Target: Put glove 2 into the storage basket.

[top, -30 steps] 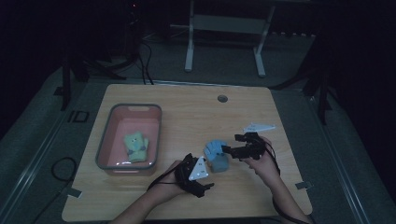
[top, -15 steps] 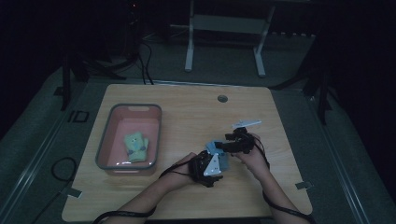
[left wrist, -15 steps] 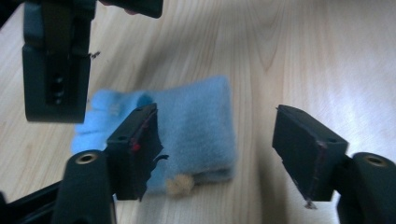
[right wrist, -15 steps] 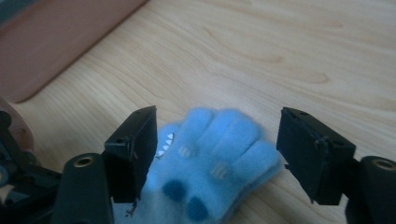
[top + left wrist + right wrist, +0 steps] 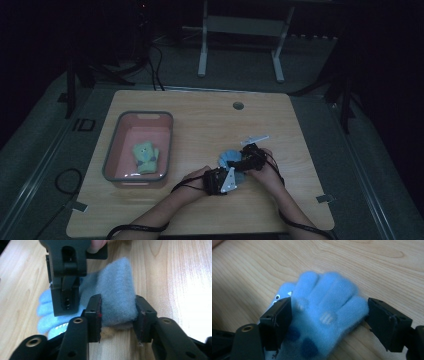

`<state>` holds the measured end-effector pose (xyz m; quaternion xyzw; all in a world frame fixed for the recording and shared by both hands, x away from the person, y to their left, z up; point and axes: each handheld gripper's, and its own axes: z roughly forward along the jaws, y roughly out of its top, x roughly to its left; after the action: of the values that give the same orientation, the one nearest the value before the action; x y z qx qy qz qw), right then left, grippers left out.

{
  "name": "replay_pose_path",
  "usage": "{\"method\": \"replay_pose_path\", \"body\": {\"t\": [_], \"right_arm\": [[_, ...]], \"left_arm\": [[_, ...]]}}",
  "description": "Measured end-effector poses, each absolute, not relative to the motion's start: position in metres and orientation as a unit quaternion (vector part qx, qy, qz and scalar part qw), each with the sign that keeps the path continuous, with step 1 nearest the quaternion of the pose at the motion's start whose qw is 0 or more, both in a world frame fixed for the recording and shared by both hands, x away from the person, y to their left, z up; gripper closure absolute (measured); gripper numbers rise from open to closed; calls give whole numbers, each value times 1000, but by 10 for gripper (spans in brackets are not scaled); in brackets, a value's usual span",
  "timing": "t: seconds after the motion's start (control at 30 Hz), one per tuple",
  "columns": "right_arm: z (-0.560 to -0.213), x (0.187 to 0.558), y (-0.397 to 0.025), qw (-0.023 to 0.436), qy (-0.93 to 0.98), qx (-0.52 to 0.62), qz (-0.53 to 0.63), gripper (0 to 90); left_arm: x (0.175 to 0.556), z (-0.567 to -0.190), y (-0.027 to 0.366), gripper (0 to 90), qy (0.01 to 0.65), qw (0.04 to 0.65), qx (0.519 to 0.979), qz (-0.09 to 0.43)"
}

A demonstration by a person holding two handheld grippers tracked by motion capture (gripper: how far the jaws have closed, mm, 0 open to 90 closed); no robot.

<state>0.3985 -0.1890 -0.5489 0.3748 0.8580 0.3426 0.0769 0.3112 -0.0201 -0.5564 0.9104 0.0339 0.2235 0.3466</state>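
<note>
The fluffy blue glove (image 5: 324,315) lies on the wooden table (image 5: 200,125) near its front edge, soft, light and floppy. The left gripper (image 5: 117,315) pinches its cuff; the right gripper (image 5: 328,317) straddles the fingers, jaws spread, probably not yet gripping. The cuff seems the surest hold.

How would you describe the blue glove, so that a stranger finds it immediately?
On the wooden table, look right of the pink bin, near the front edge where both hands meet. The fluffy blue glove lies there between the two tongs, on bare wood. Unlike the green glove inside the bin, it is light blue with dark spots.
</note>
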Motion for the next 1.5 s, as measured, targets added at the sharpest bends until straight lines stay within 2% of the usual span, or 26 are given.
{"method": "replay_pose_path", "body": {"t": [0.1,0.23,0.3,0.43,0.53,0.9,1.5], "right_arm": [[-549,397,-188,85,863,364,340,270],[-548,394,-187,69,867,350,347,449],[-547,393,-187,60,868,348,350,503],[-547,395,-186,25,867,350,352,702],[-546,394,-183,24,868,352,349,749],[-531,397,-180,-5,848,370,380,779],[-491,394,-154,-1,845,348,407,785]], "left_arm": [[314,-554,-18,705,46,351,910,213],[318,-553,-16,741,66,362,910,191],[320,-552,-15,752,70,364,911,182],[322,-550,-14,768,69,360,914,172],[322,-549,-14,775,69,359,915,169],[322,-529,2,782,62,346,920,174],[318,-487,30,782,56,337,921,190]]}}
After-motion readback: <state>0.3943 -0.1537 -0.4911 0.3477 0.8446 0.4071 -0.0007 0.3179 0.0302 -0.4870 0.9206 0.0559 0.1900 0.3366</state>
